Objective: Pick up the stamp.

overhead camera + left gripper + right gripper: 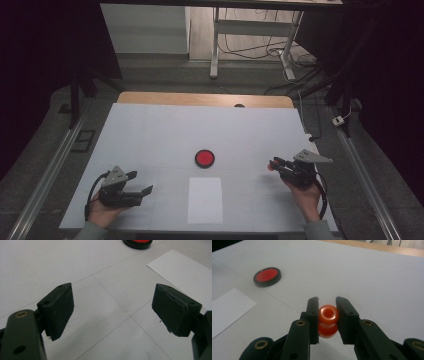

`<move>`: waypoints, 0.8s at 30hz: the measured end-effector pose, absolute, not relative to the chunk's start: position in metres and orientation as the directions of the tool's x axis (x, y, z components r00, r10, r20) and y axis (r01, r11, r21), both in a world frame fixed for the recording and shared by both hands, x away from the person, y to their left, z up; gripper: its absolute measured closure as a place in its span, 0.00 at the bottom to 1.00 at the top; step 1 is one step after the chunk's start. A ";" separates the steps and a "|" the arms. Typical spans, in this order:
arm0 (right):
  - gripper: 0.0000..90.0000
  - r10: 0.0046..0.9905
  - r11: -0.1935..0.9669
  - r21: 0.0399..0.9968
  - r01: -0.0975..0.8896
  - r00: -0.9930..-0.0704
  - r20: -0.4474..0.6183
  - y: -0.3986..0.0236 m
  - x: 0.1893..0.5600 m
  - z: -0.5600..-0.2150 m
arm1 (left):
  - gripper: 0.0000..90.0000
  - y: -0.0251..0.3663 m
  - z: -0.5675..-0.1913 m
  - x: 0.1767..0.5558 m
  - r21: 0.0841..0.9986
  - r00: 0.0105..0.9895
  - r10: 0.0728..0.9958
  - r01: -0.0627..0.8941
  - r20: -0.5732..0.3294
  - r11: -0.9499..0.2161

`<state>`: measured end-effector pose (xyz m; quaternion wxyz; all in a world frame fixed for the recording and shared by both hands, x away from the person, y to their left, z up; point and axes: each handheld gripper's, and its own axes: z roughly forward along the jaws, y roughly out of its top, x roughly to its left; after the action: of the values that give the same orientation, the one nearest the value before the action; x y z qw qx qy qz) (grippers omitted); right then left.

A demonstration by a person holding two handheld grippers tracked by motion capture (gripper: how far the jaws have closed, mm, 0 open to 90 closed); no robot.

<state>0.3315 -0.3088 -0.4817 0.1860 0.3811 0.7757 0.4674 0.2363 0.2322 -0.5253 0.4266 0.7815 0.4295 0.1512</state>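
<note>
My right gripper (327, 301) is shut on an orange bead with a hole through it (327, 321), which sits between the two black pads just above the white table. In the high view that gripper (274, 163) is at the right of the table, with the orange bead (270, 167) at its tip. A round red disc in a black rim (204, 158) lies at the table's middle, left of the right gripper; the same disc (267, 276) lies ahead and to the left. My left gripper (112, 300) stands open over bare table, nothing between its fingers.
A white sheet of paper (205, 199) lies near the front edge, between the two hands. The white board (150, 130) covers a wooden table whose far edge (200, 98) shows. Metal rails run along both sides, and cables lie on the floor beyond.
</note>
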 end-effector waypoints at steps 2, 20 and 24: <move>0.80 0.760 0.269 0.872 0.410 -0.647 0.069 -0.306 0.331 -0.480 | 0.20 0.232 -0.525 0.236 0.797 0.584 0.801 0.542 -0.130 -0.266; 0.80 0.718 0.252 0.894 0.370 -0.691 0.084 -0.281 0.325 -0.468 | 0.21 0.230 -0.526 0.236 0.797 0.588 0.799 0.539 -0.124 -0.272; 0.80 0.703 0.263 0.893 0.366 -0.706 0.083 -0.273 0.324 -0.468 | 0.21 0.230 -0.526 0.237 0.797 0.589 0.798 0.539 -0.126 -0.273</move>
<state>0.3241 -0.2732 -0.4682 0.1684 0.3442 0.7765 0.5002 0.2365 0.2302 -0.5258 0.4259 0.7831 0.4270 0.1521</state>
